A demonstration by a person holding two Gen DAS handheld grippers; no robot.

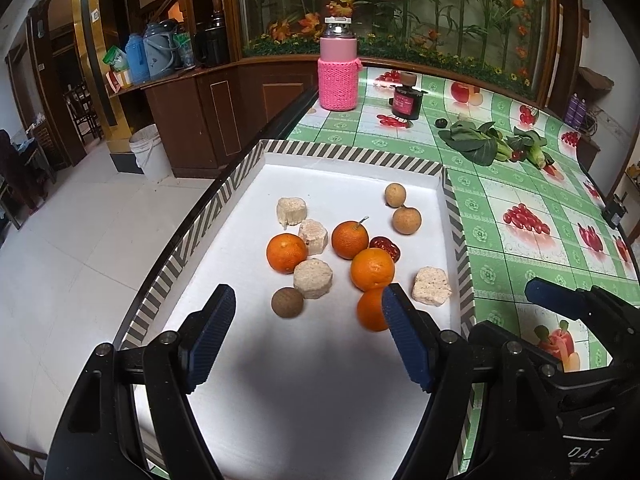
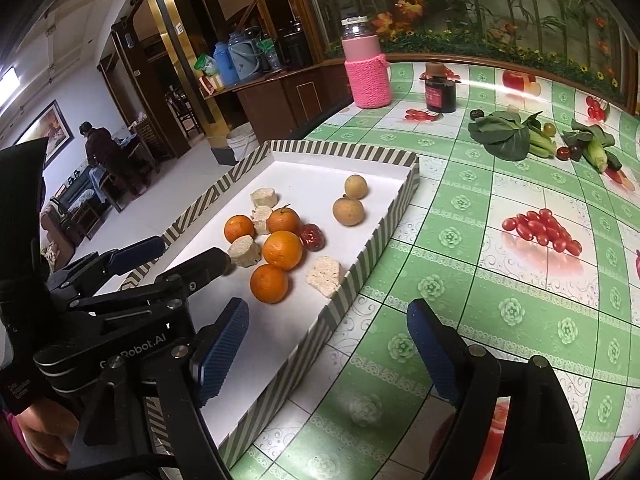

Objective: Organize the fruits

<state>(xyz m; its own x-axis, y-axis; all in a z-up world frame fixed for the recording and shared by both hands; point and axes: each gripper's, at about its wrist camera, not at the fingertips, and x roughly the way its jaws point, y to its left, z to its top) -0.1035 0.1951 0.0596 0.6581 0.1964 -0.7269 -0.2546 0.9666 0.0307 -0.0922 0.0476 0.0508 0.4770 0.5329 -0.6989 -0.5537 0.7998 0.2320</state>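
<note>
left gripper [image 2: 188,258] body: "Robot.AI" in white letters
right gripper [image 1: 556,300] body: "DAS" in white letters
dark jar [image 1: 406,100] label: too small to read

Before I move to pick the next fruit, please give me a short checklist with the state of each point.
1. Left claw open and empty: ok.
2. Right claw open and empty: ok.
3. Fruits inside the striped tray, none on its rim: ok.
4. Nearest orange free to grip: not ok, it touches another orange.
5. Brown round fruit clear on all sides: not ok, a pale chunk sits against it.
6. Sorting target for fruits: cannot tell.
</note>
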